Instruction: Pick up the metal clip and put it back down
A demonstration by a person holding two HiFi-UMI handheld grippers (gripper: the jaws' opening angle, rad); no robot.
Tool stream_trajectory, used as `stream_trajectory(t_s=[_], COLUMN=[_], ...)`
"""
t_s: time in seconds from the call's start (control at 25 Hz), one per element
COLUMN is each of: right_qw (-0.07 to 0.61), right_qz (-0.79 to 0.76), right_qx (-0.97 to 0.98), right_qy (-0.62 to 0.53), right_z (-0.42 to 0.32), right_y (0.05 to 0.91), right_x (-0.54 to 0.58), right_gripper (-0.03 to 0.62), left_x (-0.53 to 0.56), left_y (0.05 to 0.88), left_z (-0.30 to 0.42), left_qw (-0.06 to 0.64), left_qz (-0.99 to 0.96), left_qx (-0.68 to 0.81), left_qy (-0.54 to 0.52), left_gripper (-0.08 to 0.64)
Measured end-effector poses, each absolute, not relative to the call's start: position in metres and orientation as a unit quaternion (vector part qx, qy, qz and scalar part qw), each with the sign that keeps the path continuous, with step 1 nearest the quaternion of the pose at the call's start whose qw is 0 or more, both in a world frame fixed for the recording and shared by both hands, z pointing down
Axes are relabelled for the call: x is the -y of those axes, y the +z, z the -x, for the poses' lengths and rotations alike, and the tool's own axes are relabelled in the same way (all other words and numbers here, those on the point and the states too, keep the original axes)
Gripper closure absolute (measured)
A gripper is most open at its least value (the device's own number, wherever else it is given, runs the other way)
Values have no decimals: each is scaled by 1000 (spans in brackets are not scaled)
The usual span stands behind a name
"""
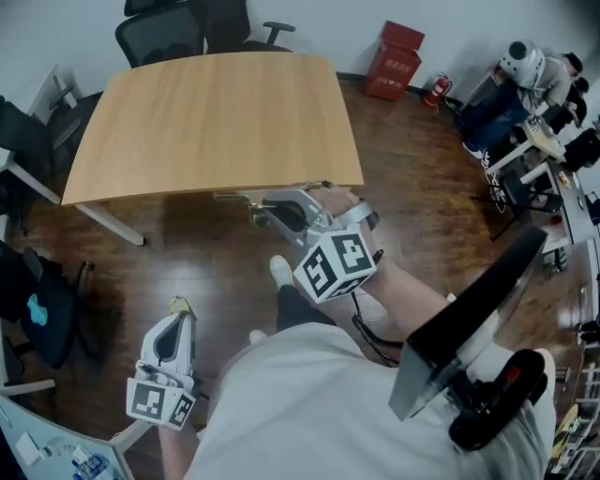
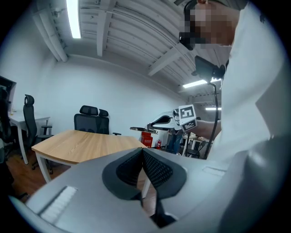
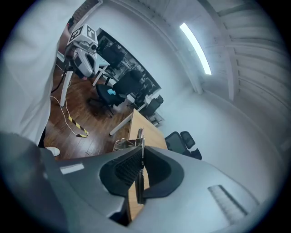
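Metal clip [image 1: 234, 197] near table's [image 1: 206, 122] front edge, chairs [image 1: 187, 28] behind.

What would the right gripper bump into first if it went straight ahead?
Probably the wooden table: the right gripper, jaws shut on the metal clip, points toward its near edge.

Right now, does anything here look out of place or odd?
Nothing stands out. The metal clip is pinched in the shut right gripper by the near edge of the table; nothing looks spilled, askew or damaged.
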State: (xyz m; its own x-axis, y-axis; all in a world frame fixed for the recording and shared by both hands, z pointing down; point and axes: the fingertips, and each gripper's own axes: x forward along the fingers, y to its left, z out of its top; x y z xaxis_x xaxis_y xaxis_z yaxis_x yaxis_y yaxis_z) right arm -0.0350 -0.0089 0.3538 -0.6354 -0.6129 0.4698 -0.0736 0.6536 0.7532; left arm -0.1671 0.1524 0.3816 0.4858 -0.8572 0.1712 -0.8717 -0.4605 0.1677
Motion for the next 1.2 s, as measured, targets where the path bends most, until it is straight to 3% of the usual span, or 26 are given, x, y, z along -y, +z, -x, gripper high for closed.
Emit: stream_trajectory(t_s=[0.6,1.2], right_qw=[375,435], right_qz=[-221,-214], right_qx=[828,811], right_qy=[-354,-329], right_z=[28,-24], right_y=[364,495], right_x=[34,226], right_gripper=[584,584], left_x=[-136,-25], left_y=[369,368], left_z=[165,137], left_qw=[105,132], left_qz=[-862,-846], left_qx=[496,515], left_qy=[18,35], left_gripper=[560,560])
